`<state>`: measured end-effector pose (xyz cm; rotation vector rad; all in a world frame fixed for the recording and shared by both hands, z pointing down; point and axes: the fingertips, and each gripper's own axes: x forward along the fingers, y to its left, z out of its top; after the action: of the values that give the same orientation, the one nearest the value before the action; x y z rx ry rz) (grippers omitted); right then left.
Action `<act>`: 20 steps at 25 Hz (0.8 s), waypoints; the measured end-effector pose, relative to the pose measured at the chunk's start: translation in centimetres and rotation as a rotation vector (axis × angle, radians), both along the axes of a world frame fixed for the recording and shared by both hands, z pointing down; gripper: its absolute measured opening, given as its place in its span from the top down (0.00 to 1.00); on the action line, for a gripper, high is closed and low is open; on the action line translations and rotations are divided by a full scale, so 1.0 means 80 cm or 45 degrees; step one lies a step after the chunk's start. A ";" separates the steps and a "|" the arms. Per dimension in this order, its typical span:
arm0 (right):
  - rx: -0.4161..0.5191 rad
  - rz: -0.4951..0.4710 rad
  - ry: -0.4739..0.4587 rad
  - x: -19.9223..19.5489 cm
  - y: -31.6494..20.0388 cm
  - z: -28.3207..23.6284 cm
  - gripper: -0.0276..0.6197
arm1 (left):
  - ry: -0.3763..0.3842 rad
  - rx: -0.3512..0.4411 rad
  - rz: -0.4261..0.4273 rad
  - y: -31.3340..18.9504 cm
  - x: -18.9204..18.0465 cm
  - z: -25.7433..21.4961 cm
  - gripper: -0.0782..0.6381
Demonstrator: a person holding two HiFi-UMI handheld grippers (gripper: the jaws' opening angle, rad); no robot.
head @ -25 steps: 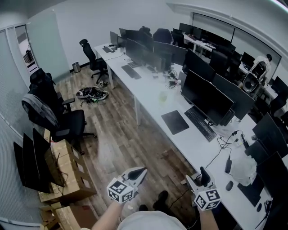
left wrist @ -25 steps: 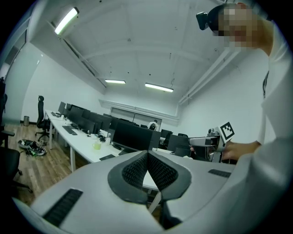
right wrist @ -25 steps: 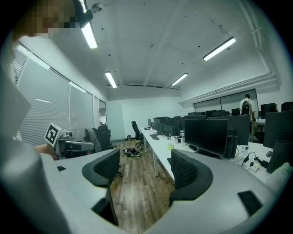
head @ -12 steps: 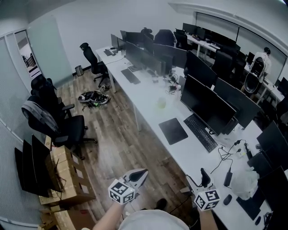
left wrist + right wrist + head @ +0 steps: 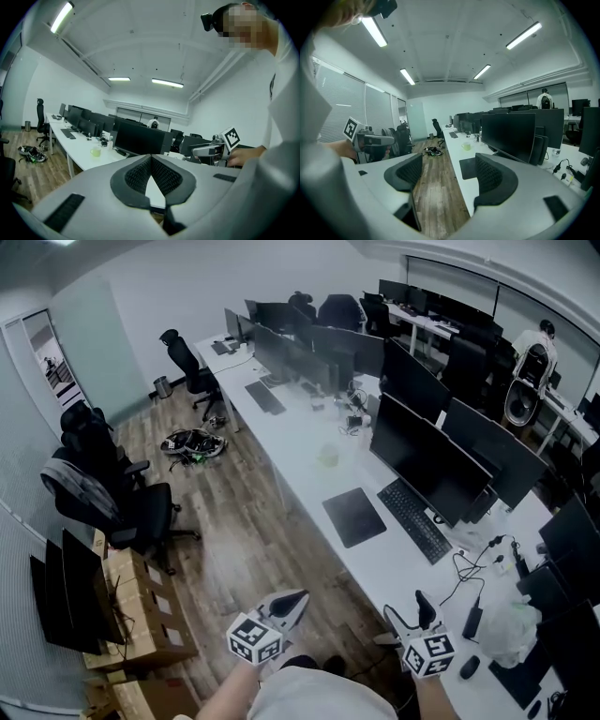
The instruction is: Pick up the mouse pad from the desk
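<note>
The mouse pad (image 5: 354, 517) is a dark rectangle lying flat on the long white desk (image 5: 309, 432), in front of a black keyboard (image 5: 412, 519). Both grippers hang at the bottom of the head view, over the wooden floor and well short of the pad. My left gripper (image 5: 298, 597) has its jaws together at the tips with nothing in them; its pads (image 5: 136, 176) meet in the left gripper view. My right gripper (image 5: 410, 612) stands open and empty. In the right gripper view the mouse pad (image 5: 467, 167) shows ahead beside the right pad (image 5: 490, 177).
Monitors (image 5: 427, 456) line the desk's far side, and a pale green cup (image 5: 328, 457) stands beyond the pad. Office chairs (image 5: 122, 498), cardboard boxes (image 5: 141, 615) and spare monitors fill the left. A heap of gear (image 5: 194, 440) lies on the floor. A person (image 5: 536, 334) stands at the back right.
The whole view has advanced along the desk, and the mouse pad now sits a little lower and nearer in the head view. Both grippers keep the same jaw positions.
</note>
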<state>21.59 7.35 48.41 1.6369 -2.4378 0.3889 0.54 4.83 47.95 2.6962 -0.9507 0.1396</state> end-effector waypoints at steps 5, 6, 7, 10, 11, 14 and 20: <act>-0.032 -0.001 -0.001 0.008 -0.028 0.007 0.40 | -0.003 -0.019 -0.017 -0.026 0.003 0.006 0.87; -0.038 -0.002 0.001 0.008 -0.036 0.009 0.40 | -0.003 -0.024 -0.021 -0.033 0.003 0.008 0.87; -0.043 -0.003 0.003 0.007 -0.044 0.011 0.40 | -0.004 -0.028 -0.023 -0.040 0.002 0.010 0.87; -0.058 -0.007 0.008 0.004 -0.071 0.017 0.40 | -0.015 -0.030 -0.021 -0.066 0.002 0.016 0.87; -0.065 -0.009 0.010 0.001 -0.080 0.020 0.40 | -0.022 -0.029 -0.020 -0.076 0.001 0.018 0.87; -0.090 -0.007 0.021 -0.008 -0.110 0.028 0.40 | -0.043 -0.026 -0.015 -0.109 -0.003 0.023 0.87; -0.110 0.044 0.028 -0.017 -0.181 0.034 0.40 | -0.056 -0.024 0.040 -0.189 -0.009 0.029 0.87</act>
<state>20.26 -7.11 51.11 1.6410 -2.3451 0.4721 -0.19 -10.30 50.24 2.7025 -0.9150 0.2143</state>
